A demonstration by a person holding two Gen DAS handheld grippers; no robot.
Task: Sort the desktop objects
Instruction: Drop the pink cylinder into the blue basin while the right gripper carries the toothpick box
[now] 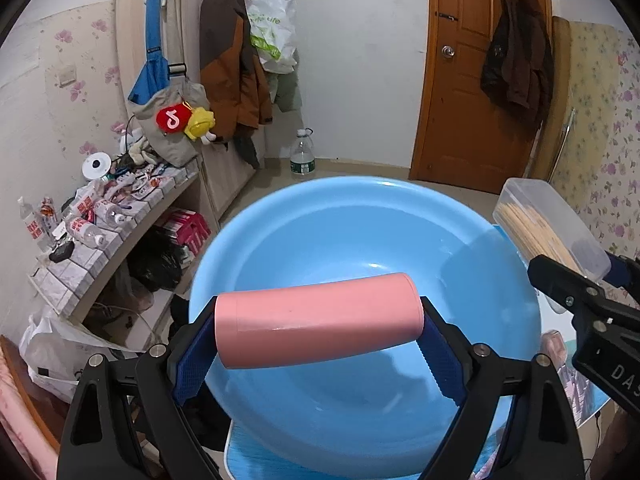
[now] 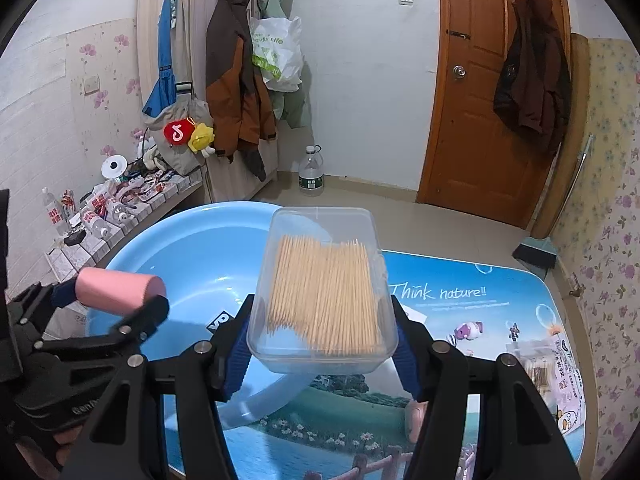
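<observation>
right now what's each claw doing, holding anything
Left claw: closed on the pink cylinder, over the blue basin.
Right claw: closed on the clear box of toothpicks.

blue basin empty inside, open room above, table beside bare

Both wrist views: even, soft indoor light, moderately bright, source not visible. Strong fisheye distortion; black vignette at all corners, and the door frame bows near the right edge. Small specular highlights on the blue basin floor, a faint sheen along the pink cylinder above it. Soft shadow inside the basin below the cylinder. Toothpick box slightly motion-blurred; basin rim smeared at its near edge. Background reasonably sharp.
</observation>
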